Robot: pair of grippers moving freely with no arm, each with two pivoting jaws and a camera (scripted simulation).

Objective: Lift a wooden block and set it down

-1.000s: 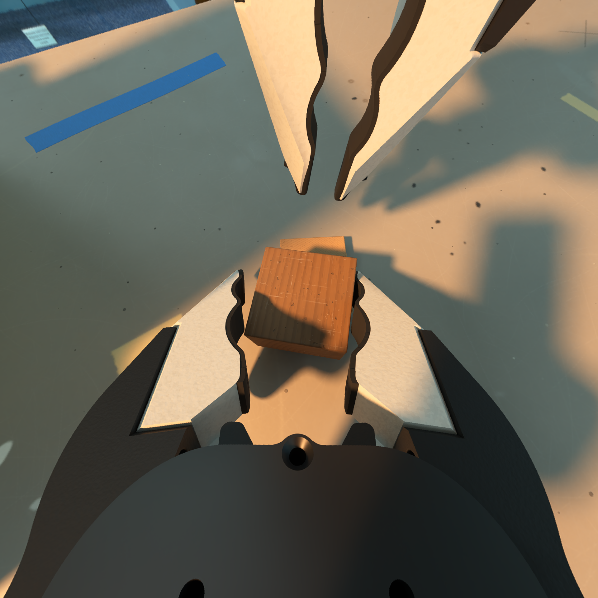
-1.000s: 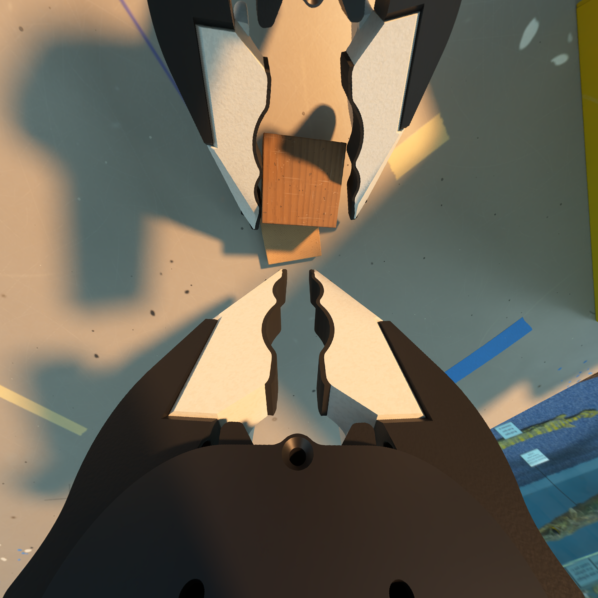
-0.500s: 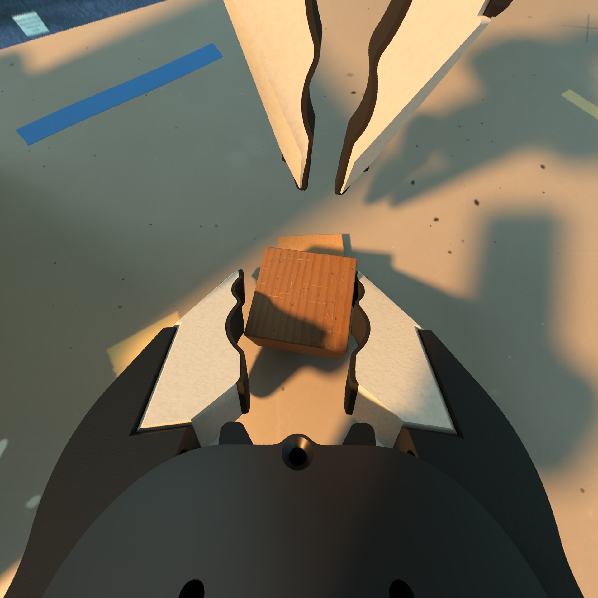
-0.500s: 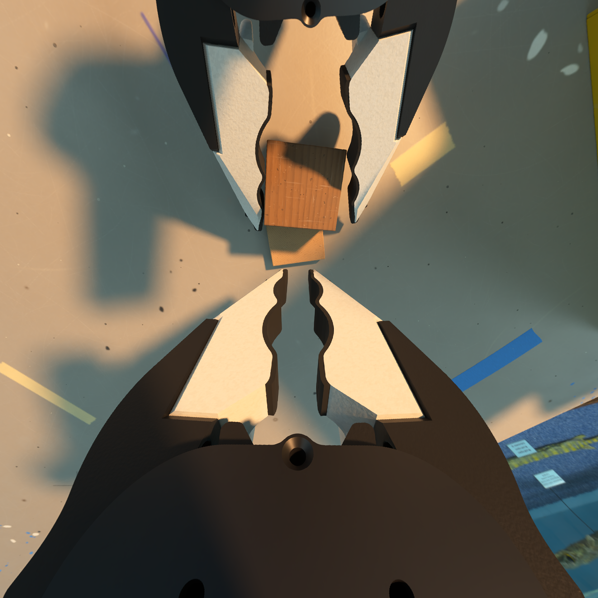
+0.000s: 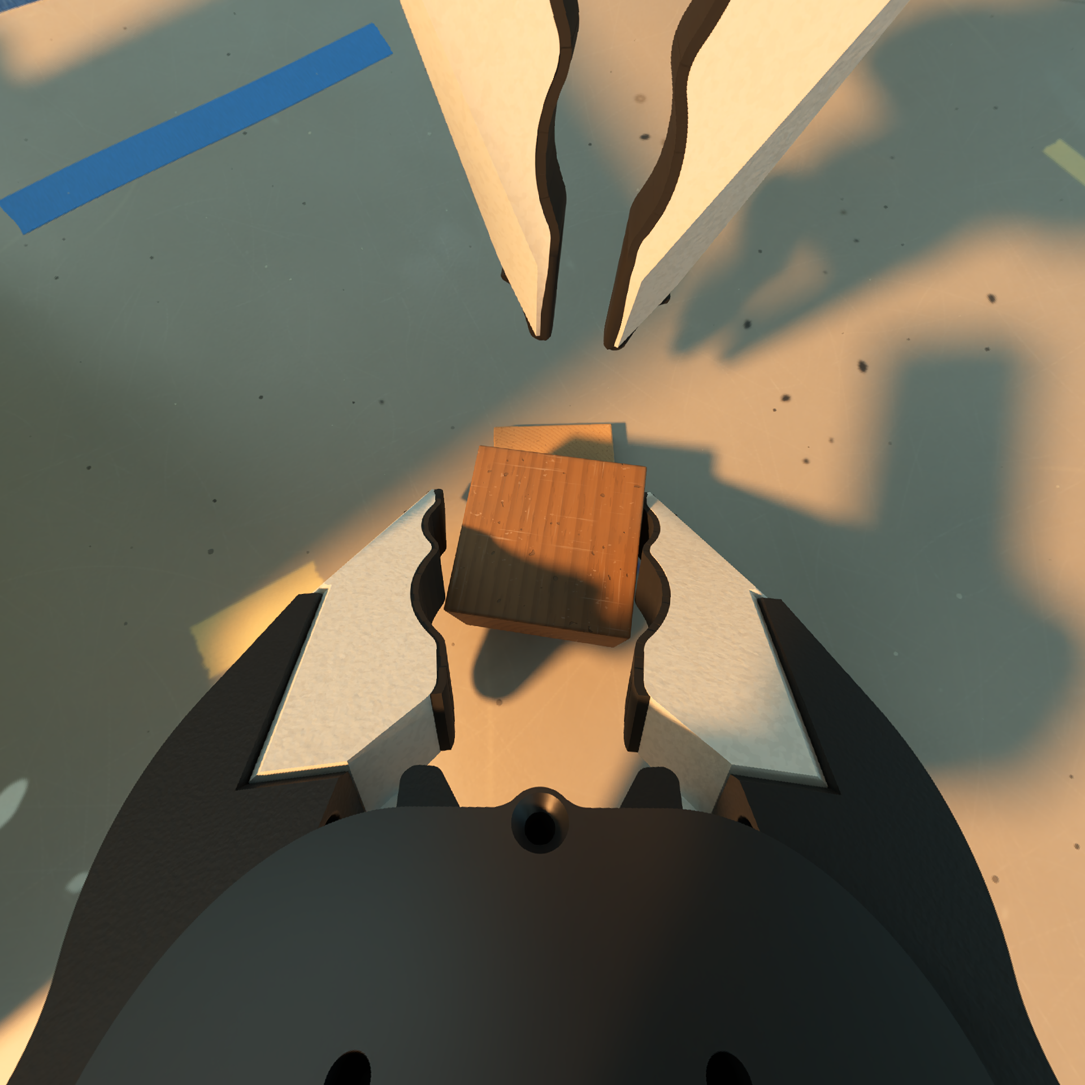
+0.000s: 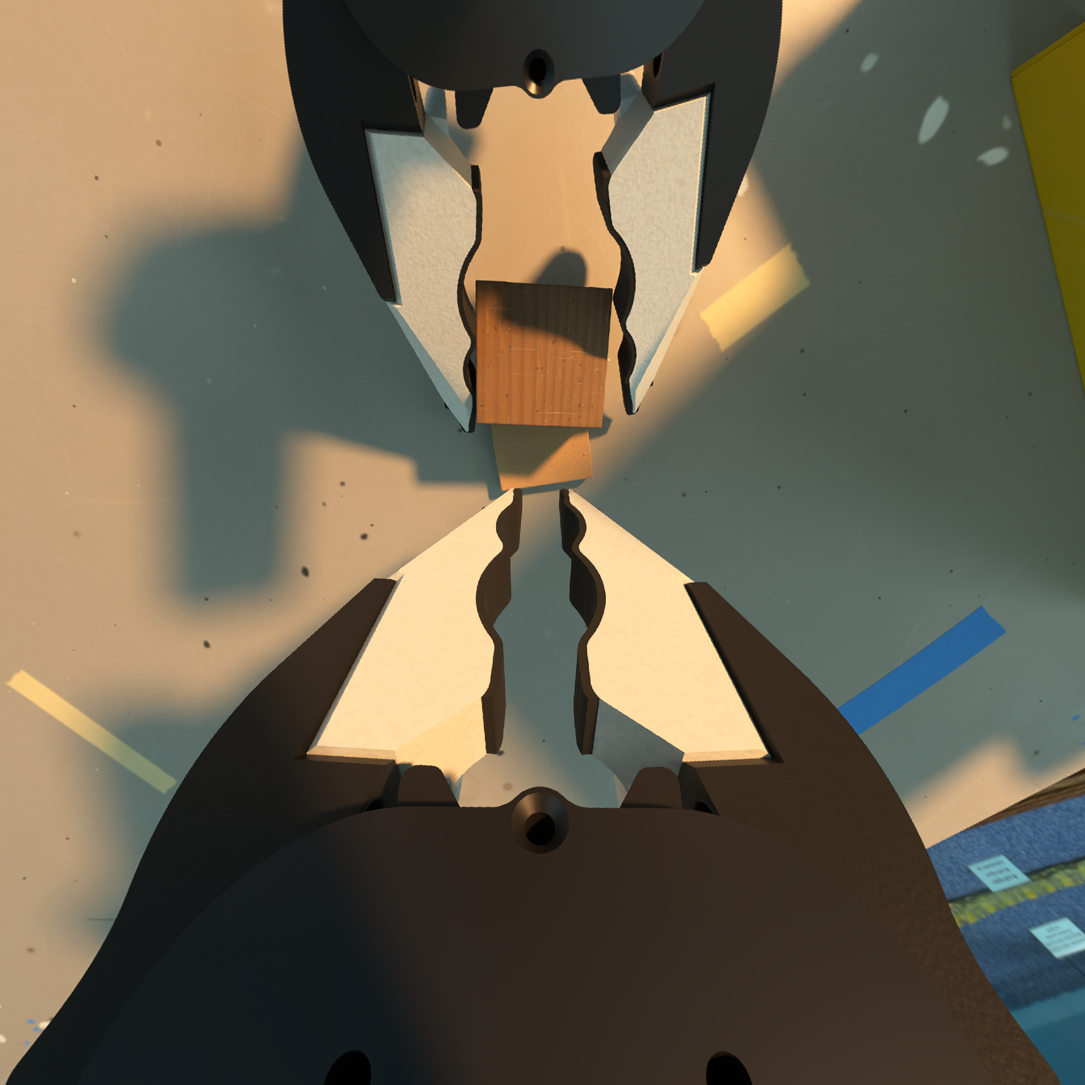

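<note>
The wooden block (image 5: 546, 546), an orange-brown cube, sits between the fingers of my left gripper (image 5: 541, 496), which is shut on its two sides. It also shows in the right wrist view (image 6: 540, 352), inside the left gripper (image 6: 549, 420). I cannot tell whether the block touches the table. My right gripper (image 6: 540, 493) faces the left one, its tips just short of the block. Its fingers stand a narrow gap apart and hold nothing. It also shows in the left wrist view (image 5: 576, 340).
A pale tan patch (image 5: 552, 440) lies on the table (image 5: 235, 381) at the block's far edge. Blue tape (image 5: 194, 126) and yellow tape (image 6: 754, 296) are stuck on the table. A yellow panel (image 6: 1057, 176) stands at the right. The table edge and blue floor (image 6: 1027, 910) lie at the lower right.
The left gripper keeps its hold on the block. In the right wrist view it now sits lower and looks a little smaller. The tape marks have drifted slightly in both views.
</note>
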